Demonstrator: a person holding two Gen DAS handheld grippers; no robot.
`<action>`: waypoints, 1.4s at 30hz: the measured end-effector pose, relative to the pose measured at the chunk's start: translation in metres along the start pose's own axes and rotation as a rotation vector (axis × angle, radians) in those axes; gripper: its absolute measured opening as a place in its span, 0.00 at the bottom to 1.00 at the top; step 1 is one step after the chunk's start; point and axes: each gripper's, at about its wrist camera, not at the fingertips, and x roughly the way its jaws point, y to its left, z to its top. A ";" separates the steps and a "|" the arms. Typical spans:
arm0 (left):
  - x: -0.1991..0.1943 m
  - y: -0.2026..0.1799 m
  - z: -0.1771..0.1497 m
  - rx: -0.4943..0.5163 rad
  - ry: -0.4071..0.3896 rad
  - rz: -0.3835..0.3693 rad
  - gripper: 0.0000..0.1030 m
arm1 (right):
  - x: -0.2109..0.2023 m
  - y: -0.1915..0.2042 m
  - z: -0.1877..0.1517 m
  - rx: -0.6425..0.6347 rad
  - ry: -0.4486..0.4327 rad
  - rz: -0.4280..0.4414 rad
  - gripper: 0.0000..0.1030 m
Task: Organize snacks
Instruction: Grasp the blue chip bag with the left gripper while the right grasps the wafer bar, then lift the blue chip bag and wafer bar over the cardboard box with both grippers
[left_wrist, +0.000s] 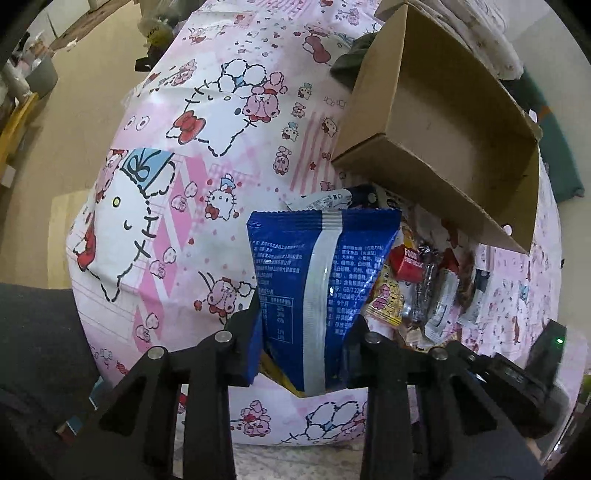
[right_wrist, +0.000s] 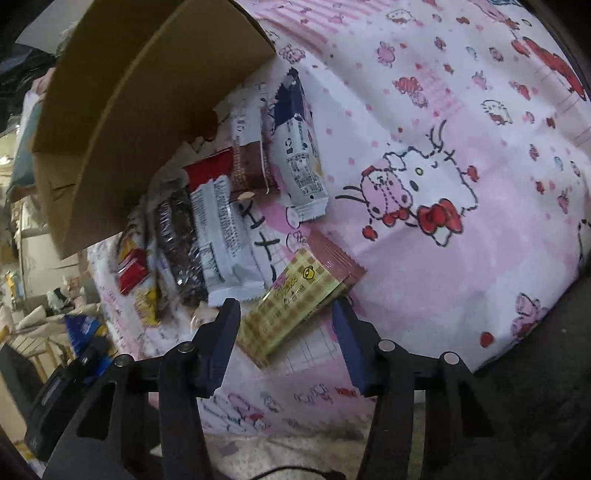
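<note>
Loading snacks into the box, biggest item down:

Landmark: open brown cardboard box, empty inside, tipped up on the pink-and-white cartoon-print cloth; all places below are relative to it.

Blue bag: large blue foil snack pouch with a silver back seam, just in front of the box's near wall, lifted clear of the cloth. left gripper is closed on its lower half, fingers pressed against both sides.

Blue bag, how to: it looks light and crushable, so keep the squeeze as is. Raise it over the near wall, drop it flat along the box's far wall. Judging by its width, it should go in first to leave room.

Loose pile: small wrappers lie on the cloth right under the box's raised front edge, some touching it. Includes a white-and-navy bar wrapper, a grey-white bar, a clear pack of dark biscuits, and a small red carton.

Yellow pack: flat yellow checked biscuit packet on top of a pink packet, at the end of the pile far from the box.

Right tongs: right gripper is wide open, fingers straddling the yellow pack's near end; nothing held yet.

Right, how to: lower until the pads bracket the long edges, then close. Risk: the pink one underneath comes up too.
</note>
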 end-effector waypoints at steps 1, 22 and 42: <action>0.001 0.000 0.000 0.001 0.002 -0.003 0.27 | 0.001 0.002 0.001 0.003 -0.010 -0.008 0.48; -0.038 -0.020 0.000 0.091 -0.170 0.071 0.27 | -0.110 0.035 -0.015 -0.250 -0.294 0.262 0.29; -0.067 -0.105 0.075 0.261 -0.319 0.107 0.27 | -0.140 0.113 0.062 -0.385 -0.430 0.304 0.29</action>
